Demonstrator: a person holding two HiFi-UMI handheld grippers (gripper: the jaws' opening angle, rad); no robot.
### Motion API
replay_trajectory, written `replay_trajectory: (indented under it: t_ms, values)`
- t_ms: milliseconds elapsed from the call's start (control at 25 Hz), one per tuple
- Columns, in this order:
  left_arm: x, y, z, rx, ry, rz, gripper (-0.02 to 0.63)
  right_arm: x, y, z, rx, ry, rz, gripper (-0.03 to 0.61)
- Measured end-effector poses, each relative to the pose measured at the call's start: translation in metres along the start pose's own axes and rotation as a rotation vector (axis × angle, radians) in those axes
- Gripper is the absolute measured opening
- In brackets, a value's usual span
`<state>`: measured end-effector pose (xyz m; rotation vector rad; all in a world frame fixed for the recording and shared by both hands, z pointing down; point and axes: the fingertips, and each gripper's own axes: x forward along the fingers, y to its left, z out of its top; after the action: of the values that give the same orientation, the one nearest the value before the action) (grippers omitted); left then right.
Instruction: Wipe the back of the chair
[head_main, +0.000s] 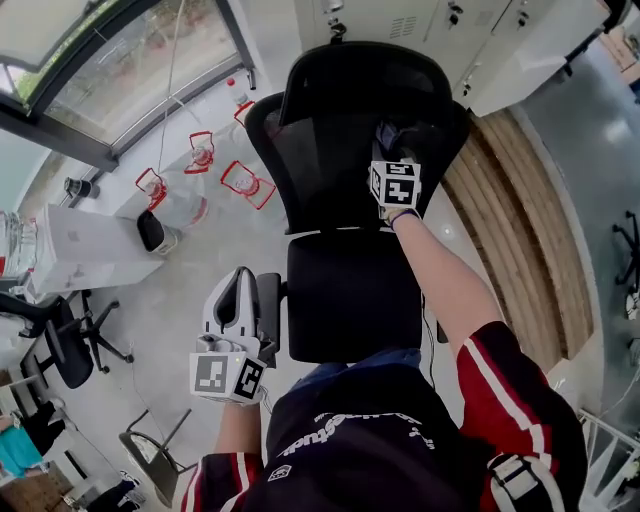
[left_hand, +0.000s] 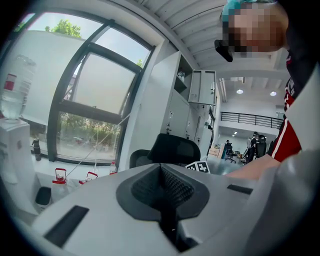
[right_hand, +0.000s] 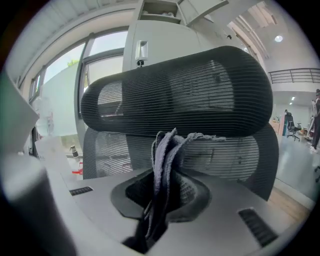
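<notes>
My left tongs (head_main: 241, 290) hang closed and empty just beside the seat (head_main: 350, 300). Ahead stands the black mesh office chair (head_main: 310, 130), its backrest (right_hand: 240, 160) upright below the headrest (right_hand: 175, 95). My right tongs (right_hand: 161, 210) are clamped on a bunched grey cloth (right_hand: 167, 155), close to that backrest. The cloth is limp. The mesh should give and the chair may swivel, so I'd wipe lightly and steady the frame.

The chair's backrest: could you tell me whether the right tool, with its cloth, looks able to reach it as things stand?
Probably yes. The right tool is shut on the cloth and sits close in front of the mesh backrest, with nothing between them.
</notes>
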<state>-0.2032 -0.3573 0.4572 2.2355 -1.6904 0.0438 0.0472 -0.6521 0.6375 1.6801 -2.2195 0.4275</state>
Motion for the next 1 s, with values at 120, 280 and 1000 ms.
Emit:
replay_trajectory:
  t_ms: [120,280,1000]
  values:
    - [-0.009,0.015,-0.002,-0.013,-0.002,0.027,0.025,0.012,0.039,0.002,-0.011,0.004,0.049,0.061]
    - [-0.02,0.029,-0.001,-0.026,-0.008,0.045,0.023,0.022,0.091,0.007,-0.028,0.009,0.113,0.061]
    - [-0.074,0.102,0.0,-0.072,-0.042,0.159,0.025,0.05,0.273,0.023,-0.101,0.025,0.357,0.061]
